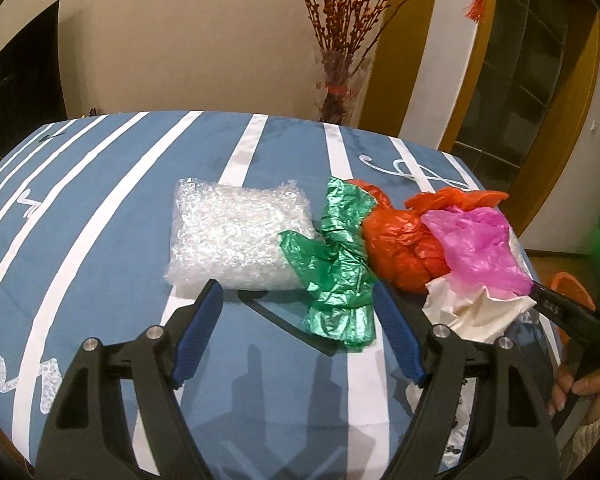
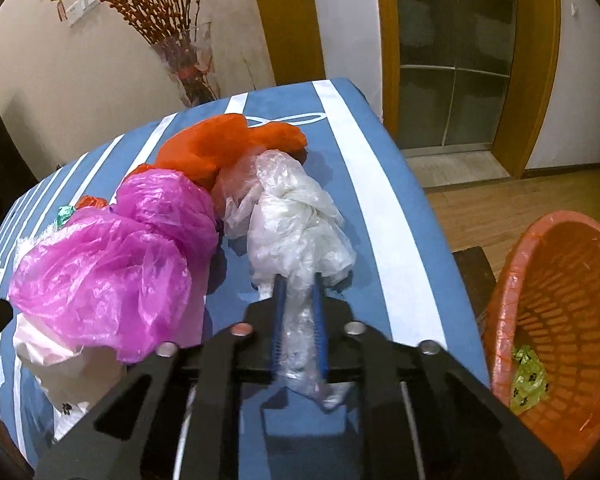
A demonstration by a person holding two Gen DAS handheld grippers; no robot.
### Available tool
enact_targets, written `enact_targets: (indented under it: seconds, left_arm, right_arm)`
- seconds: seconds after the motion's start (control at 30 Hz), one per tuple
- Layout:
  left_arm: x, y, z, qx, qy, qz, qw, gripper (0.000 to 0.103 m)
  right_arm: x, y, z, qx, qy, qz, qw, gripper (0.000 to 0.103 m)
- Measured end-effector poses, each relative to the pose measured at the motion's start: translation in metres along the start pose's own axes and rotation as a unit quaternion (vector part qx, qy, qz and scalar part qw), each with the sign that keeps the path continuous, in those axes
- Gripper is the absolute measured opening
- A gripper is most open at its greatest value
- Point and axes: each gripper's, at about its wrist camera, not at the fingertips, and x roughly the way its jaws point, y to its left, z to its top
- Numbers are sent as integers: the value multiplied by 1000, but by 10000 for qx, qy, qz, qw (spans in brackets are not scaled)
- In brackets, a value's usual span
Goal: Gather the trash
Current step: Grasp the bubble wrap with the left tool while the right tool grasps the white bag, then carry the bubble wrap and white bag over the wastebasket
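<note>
Blue cloth with white stripes covers the table (image 1: 100,216) that fills the middle of both views, with a vase of red twigs (image 1: 336,80) at the top behind it.

Trash lies in a loose row across the centre of the left wrist view: a bubble wrap pack (image 1: 236,236), a green bag (image 1: 340,256), an orange bag (image 1: 400,248), a pink bag (image 1: 476,244) and a cream-white bag (image 1: 476,308) at the right.

In the lower middle of the right wrist view, the right gripper (image 2: 300,284) has its jaws pinched narrow on a clear plastic bag (image 2: 296,216), whose tail runs back between the blue pads. That bag still rests on the cloth, so the step in hand looks like the grab. Next it likely needs lifting and swinging toward the orange basket (image 2: 512,280) at the lower right.

At the bottom of its own view, the left gripper (image 1: 300,294) stands wide, empty, its tips either side of the green bag's lower end without pressing it.

Only the right view shows the basket's inside, already holding a yellow-green scrap (image 2: 530,376), and the clear bag. Only the left view shows the bubble wrap and a person's hand (image 1: 580,388) at the lower right edge.
</note>
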Motion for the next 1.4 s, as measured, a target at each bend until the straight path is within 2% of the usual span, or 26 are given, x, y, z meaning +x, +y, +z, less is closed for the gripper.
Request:
enact_targets:
  seconds: [0.27, 0.47, 0.63, 0.7, 0.83, 0.9, 1.17, 1.4]
  left_arm:
    - [16, 36, 23, -358, -21, 415, 9985, 75]
    - [37, 59, 35, -582, 185, 701, 9957, 67]
    - [56, 61, 29, -575, 525, 588, 9952, 53]
    - [56, 61, 27, -596, 528, 520, 9955, 42]
    - [52, 58, 27, -505, 438, 524, 9964, 19]
    - [46, 58, 28, -476, 364, 544, 9967, 15]
    - [8, 55, 41, -446, -112, 658, 9968, 12]
    - [-38, 46, 53, -439, -561, 573, 9958, 11]
  right_arm:
    - [-17, -17, -6, 169, -131, -36, 9998, 4]
    - [-20, -16, -8, 117, -178, -105, 9997, 4]
    - [-22, -12, -11, 13, -194, -157, 9997, 4]
    - [-24, -11, -12, -15, -206, -178, 9996, 4]
    - [-31, -13, -13, -22, -257, -202, 9995, 4]
    - [-35, -14, -13, -14, -299, -205, 9993, 4]
    - [-66, -16, -13, -13, -590, -221, 9980, 4]
    - [-96, -21, -15, 12, -855, -219, 9961, 4]
